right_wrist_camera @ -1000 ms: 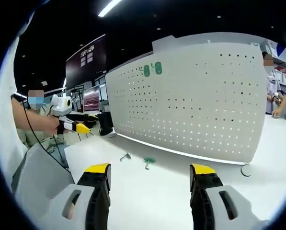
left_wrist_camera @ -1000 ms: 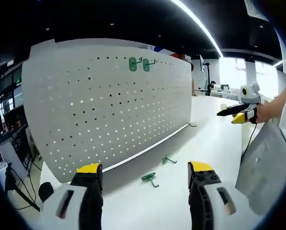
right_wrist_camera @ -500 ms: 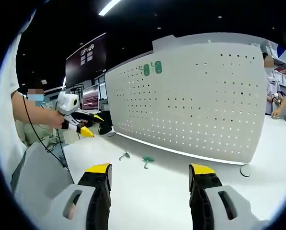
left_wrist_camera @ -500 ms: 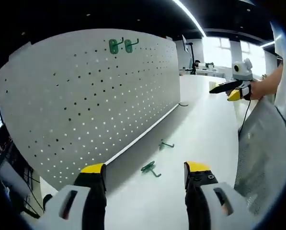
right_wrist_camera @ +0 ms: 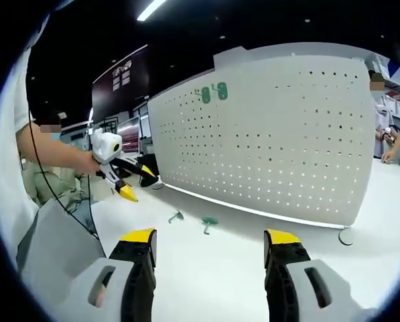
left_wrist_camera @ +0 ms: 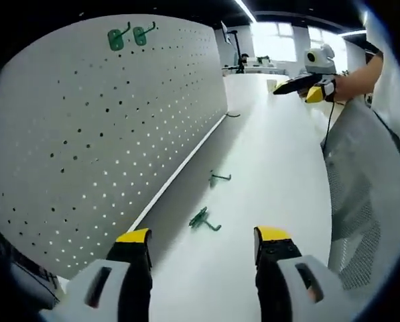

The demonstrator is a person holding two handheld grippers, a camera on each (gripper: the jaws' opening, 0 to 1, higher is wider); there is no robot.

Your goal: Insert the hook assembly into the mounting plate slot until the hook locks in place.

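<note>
Currently we count two green hooks (left_wrist_camera: 204, 220) loose on the surface (left_wrist_camera: 280, 174), two more hung (left_wrist_camera: 127, 35) on the pegboard (left_wrist_camera: 99, 127). Left gripper (left_wrist_camera: 201, 243) and right gripper (right_wrist_camera: 209, 243): jaws wide, empty.

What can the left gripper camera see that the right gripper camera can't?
The left gripper view alone shows the bright windows far behind the table and the right gripper held in a person's hand. The right gripper view alone shows the dark wall sign, a person standing at the far right and the left gripper coming in from the left. Both show the white pegboard with two green hooks hung near its top, two more green hooks lying on the white table, and open yellow-tipped jaws.
</note>
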